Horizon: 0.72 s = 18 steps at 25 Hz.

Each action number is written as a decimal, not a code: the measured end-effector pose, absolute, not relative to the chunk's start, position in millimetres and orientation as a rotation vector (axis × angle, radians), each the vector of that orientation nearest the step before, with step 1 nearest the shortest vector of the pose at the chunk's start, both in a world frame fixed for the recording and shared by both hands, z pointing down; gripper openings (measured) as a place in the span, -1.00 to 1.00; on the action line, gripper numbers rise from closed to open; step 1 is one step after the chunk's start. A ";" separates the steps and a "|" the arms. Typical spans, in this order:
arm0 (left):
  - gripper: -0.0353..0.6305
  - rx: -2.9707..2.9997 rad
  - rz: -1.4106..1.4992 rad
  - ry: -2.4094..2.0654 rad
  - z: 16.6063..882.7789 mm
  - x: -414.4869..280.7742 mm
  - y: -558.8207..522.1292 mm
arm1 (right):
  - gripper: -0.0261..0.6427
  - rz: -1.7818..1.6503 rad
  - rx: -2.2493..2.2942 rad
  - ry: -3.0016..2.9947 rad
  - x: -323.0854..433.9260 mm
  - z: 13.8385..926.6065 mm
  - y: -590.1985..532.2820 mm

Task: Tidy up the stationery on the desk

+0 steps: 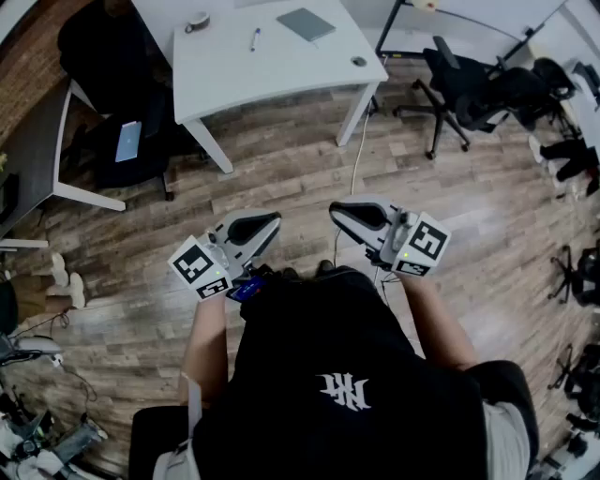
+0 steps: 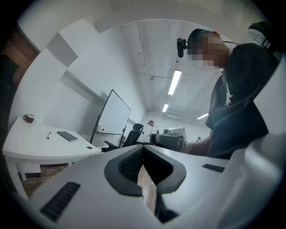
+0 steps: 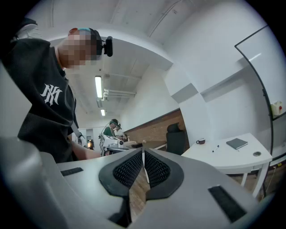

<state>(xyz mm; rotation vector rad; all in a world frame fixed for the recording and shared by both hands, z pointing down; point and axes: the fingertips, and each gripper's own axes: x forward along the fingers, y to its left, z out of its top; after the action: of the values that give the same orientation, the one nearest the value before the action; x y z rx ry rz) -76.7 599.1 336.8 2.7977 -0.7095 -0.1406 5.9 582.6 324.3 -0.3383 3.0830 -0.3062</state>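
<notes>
**Q:** Head view: what is being hidden or cut off?
**A:** The person's dark shirt (image 1: 347, 394) is covering the lower middle of the frame. The desk (image 1: 281, 70) is running off the top edge. A mug (image 1: 197, 21), a pen (image 1: 254, 38) and a notebook (image 1: 307, 23) are lying on it, small but readable. A round dark spot (image 1: 359, 62) near the desk corner is too small to identify.

**Q:** Where is the stationery lying relative to the tools?
**A:** Well apart, across bare wooden floor (image 1: 300, 159). The left gripper (image 1: 272, 222) and the right gripper (image 1: 336, 212) are being held side by side just ahead of the body.

**Q:** Left gripper view?
**A:** The tool's own body is filling the lower half. Its jaws are pressing together with nothing between them. The desk (image 2: 40, 145) is showing far off at the left, carrying the notebook (image 2: 68, 136), pen (image 2: 48, 135) and mug (image 2: 29, 118).

**Q:** Right gripper view?
**A:** The jaws are meeting at the tips, empty. The desk (image 3: 228, 157) is showing far off at the right, its lower part cut by the tool body. The notebook (image 3: 237, 143), pen (image 3: 215, 148) and mug (image 3: 200, 141) are resting on it.
</notes>
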 end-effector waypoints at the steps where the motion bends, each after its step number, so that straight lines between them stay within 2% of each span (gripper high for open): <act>1: -0.89 2.796 -0.135 -0.711 338.5 -78.7 598.2 | -0.79 -0.314 -0.342 3.080 4.2 325.5 582.3; 18: -0.89 2.767 -0.140 -0.700 353.0 -105.9 594.9 | -0.79 -0.361 -0.413 3.056 -19.5 334.1 573.9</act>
<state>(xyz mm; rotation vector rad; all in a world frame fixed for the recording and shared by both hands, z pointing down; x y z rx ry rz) -105.9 594.9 353.0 2.7666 -0.6996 -0.1403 -19.5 573.9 334.1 -0.4133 3.0564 -0.3609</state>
